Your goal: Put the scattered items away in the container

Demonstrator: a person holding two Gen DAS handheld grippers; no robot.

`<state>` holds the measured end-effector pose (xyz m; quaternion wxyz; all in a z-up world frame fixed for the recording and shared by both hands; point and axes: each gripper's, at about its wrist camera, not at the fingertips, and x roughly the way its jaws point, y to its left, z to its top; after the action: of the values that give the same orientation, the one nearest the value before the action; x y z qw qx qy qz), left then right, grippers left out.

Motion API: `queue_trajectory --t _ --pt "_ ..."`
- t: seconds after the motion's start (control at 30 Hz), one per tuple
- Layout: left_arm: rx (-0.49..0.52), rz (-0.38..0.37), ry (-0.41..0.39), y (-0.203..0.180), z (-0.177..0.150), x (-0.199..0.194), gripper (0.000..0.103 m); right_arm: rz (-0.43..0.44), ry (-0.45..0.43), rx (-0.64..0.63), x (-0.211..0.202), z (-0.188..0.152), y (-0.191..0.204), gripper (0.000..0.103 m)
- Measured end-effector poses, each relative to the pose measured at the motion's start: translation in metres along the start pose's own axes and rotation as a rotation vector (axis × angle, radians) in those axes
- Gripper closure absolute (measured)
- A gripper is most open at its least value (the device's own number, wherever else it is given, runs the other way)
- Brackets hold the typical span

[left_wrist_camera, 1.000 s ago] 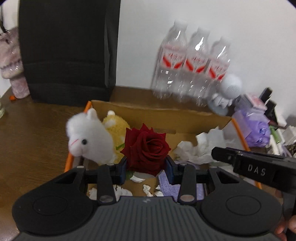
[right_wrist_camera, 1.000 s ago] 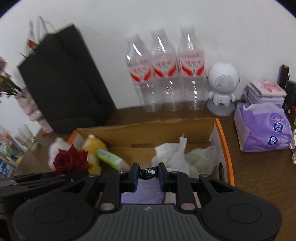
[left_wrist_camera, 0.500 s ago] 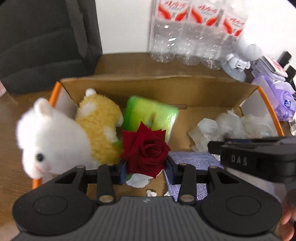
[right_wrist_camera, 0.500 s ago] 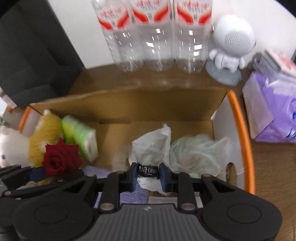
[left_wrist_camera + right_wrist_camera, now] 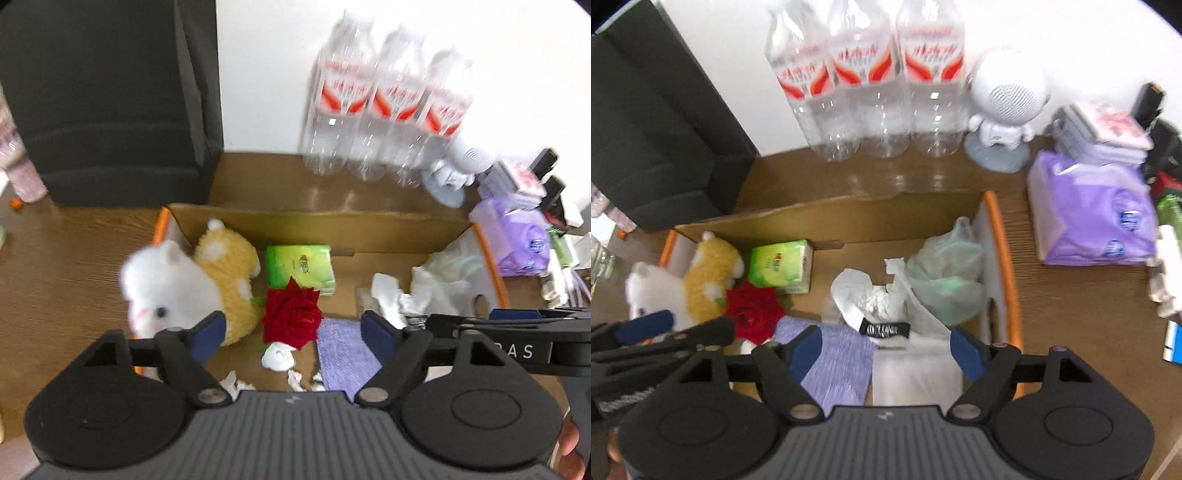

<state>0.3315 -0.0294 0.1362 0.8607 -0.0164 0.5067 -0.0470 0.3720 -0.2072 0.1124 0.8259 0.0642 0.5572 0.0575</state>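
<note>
A deep red rose (image 5: 291,314) is seen beside a green tissue packet (image 5: 301,269), a white plush (image 5: 166,291) and a yellow plush (image 5: 229,269) in the brown, orange-rimmed box (image 5: 1004,258). A lilac cloth (image 5: 838,365), possibly finely striped, is shown.

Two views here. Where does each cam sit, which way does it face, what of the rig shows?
Left wrist: on the left gripper, angled down into the cardboard box; open jaws, right gripper's side at right.
Right wrist: on the right gripper, angled down into the box's right half; open jaws, left gripper at lower left.
Shared: box, rose, three water bottles.
</note>
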Motion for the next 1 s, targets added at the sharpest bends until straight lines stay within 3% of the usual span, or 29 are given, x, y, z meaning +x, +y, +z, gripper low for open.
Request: queue_trajectory --t 0.1,0.43,0.63,0.8,0.87,1.0 --pt "0.017 0.031 -0.014 -0.006 -0.001 -0.034 0.003 -0.009 -0.018 -0.013 -0.034 -0.006 0.004 0.024" --pt "0.064 0.062 -0.07 -0.029 -0.021 -0.125 0.0 -0.013 -0.118 -0.031 -0.138 -0.035 0.01 0.014" --pt "0.077 0.07 -0.094 -0.04 -0.033 -0.152 0.0 -0.024 -0.135 -0.034 -0.163 -0.051 0.013 0.014" --pt "0.069 0.083 -0.104 -0.038 -0.039 -0.153 0.0 -0.018 -0.147 -0.033 -0.167 -0.059 0.012 0.014" --pt "0.052 0.089 -0.146 -0.035 -0.046 -0.152 0.0 -0.008 -0.185 -0.031 -0.166 -0.063 0.011 0.013" --pt "0.11 0.124 -0.329 -0.038 -0.079 -0.142 0.0 -0.015 -0.324 -0.049 -0.156 -0.083 0.01 0.013"
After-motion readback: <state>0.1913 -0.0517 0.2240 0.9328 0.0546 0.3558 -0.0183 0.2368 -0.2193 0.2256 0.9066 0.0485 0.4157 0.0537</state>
